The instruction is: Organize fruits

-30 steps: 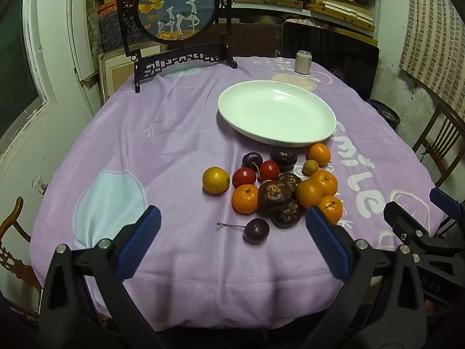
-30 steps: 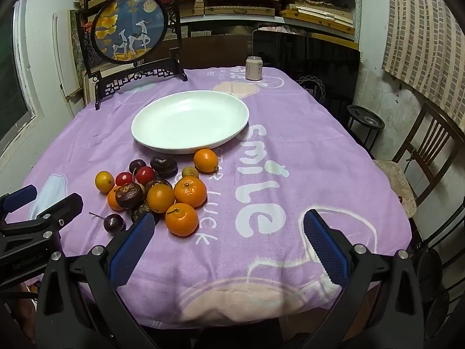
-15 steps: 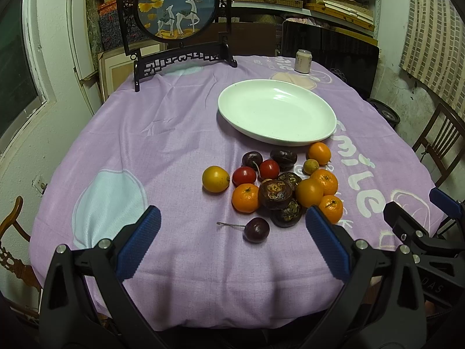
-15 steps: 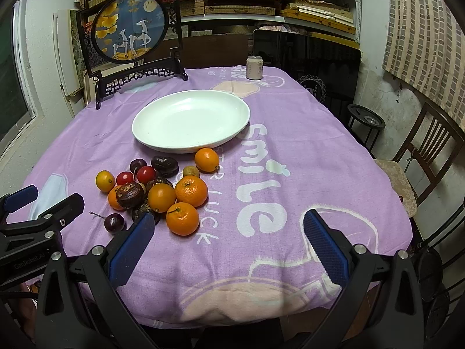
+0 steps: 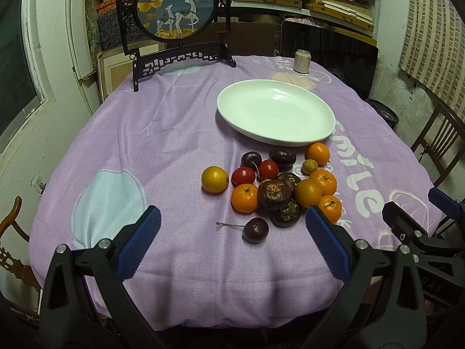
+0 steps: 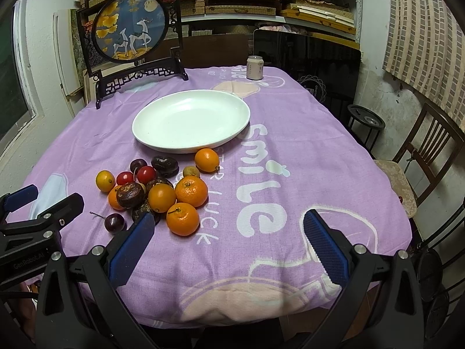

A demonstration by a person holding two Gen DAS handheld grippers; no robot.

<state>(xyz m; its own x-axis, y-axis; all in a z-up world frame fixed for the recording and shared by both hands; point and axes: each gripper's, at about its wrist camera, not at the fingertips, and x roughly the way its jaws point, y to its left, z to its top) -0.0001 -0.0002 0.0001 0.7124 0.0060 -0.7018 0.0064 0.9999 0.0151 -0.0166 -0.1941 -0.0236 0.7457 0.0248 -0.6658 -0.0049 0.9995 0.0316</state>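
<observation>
A white oval plate (image 5: 232, 110) (image 6: 145, 125) lies empty on the purple tablecloth. In front of it sits a cluster of fruit: several oranges (image 5: 244, 197) (image 6: 182, 218), red tomatoes (image 5: 243, 176), dark wrinkled fruits (image 5: 273, 194) (image 6: 130, 195), a yellow-orange fruit (image 5: 215, 179) (image 6: 105, 180), and a dark cherry with a stem (image 5: 255, 229) (image 6: 114, 222) nearest me. My left gripper (image 5: 231, 242) is open and empty, just short of the cherry. My right gripper (image 6: 226, 242) is open and empty, to the right of the pile.
A framed round deer picture on a black stand (image 5: 177, 8) (image 6: 130, 32) stands at the table's back left. A small can (image 5: 302, 61) (image 6: 255, 67) stands at the back. Wooden chairs (image 6: 427, 148) stand to the right of the table.
Both grippers have edged slightly forward toward the fruit. Nothing on the table has moved.
</observation>
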